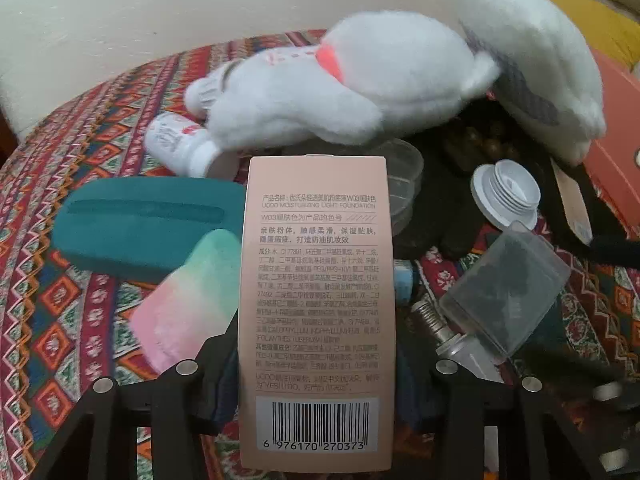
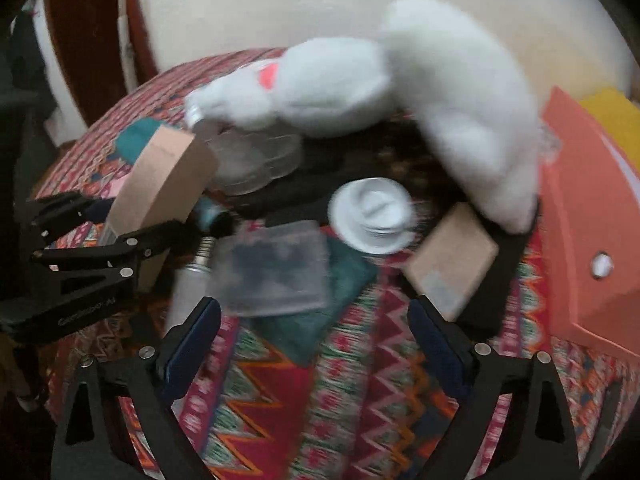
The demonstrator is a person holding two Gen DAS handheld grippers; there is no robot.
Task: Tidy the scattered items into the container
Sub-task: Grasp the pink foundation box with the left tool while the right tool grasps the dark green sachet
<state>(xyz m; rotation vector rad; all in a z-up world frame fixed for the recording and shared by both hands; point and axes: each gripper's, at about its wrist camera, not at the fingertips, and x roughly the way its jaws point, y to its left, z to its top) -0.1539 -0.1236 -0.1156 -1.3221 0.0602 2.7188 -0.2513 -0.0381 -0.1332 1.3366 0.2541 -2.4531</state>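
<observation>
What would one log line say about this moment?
left gripper: shut on tall pink cardboard foundation box | right gripper: open, empty, above patterned tablecloth | orange container: at right

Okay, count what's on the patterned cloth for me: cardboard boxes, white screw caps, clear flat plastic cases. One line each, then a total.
Cardboard boxes: 2
White screw caps: 1
Clear flat cases: 1
Total: 4

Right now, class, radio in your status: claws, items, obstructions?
Left claw shut on pink box. Right claw open, empty. Clear case ahead of it; plush sprawled over clutter.
</observation>
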